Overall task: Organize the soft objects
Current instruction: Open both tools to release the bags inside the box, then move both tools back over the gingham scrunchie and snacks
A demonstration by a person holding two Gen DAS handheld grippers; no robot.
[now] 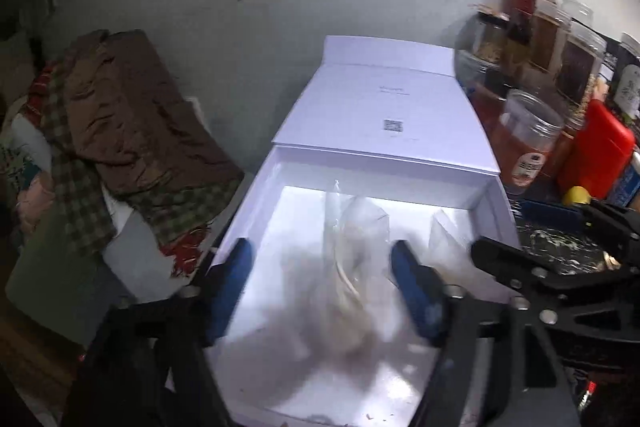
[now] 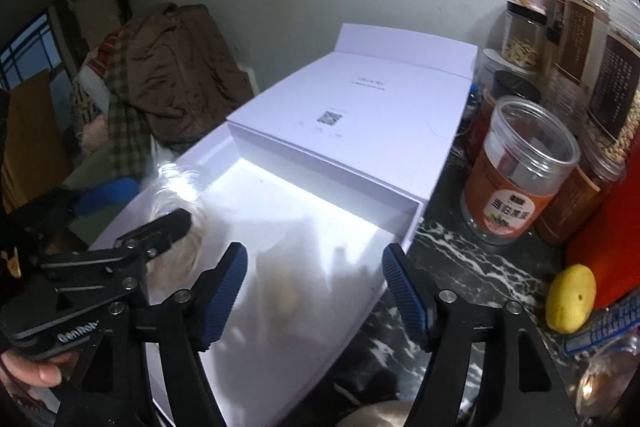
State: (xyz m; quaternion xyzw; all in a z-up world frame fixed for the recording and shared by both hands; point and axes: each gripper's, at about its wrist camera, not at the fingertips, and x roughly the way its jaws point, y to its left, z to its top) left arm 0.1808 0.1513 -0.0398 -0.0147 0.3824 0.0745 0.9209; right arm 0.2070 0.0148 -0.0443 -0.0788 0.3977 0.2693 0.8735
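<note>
Both pairs of blue-padded fingers are standing apart with nothing pinched between them: the left gripper [image 1: 322,291] is hanging over the open white box [image 1: 256,187], and the right gripper [image 2: 314,291] is hovering over the same box's near right corner. No pad is pressing on anything.

The task's thing, a clear plastic bag [image 1: 352,247] with something pale and soft inside, is lying loose on the box floor, between the left gripper's fingers in that view but free of them. It is blurred, so what it holds I cannot tell. In the right wrist view the bag [image 2: 280,291] is showing as a pale smear just left of the right gripper's gap.

The box's lid [image 2: 360,119] is folding back flat on the far side. Apart from the bag, the box is looking bare.

To the right, jars are crowding the dark marbled counter [image 2: 460,267]: an open clear jar with an orange label [image 2: 520,187] is standing just beside the box, taller lidded jars behind it are holding grains and reddish stuff, and a yellow lemon [image 2: 570,297] is sitting near. On the left a heap of brown and checked cloth [image 1: 132,123] is waiting.

My worry: the bag is crumpled upright and may spring over the low wall, or a careless swing could be knocking the open jar over.
</note>
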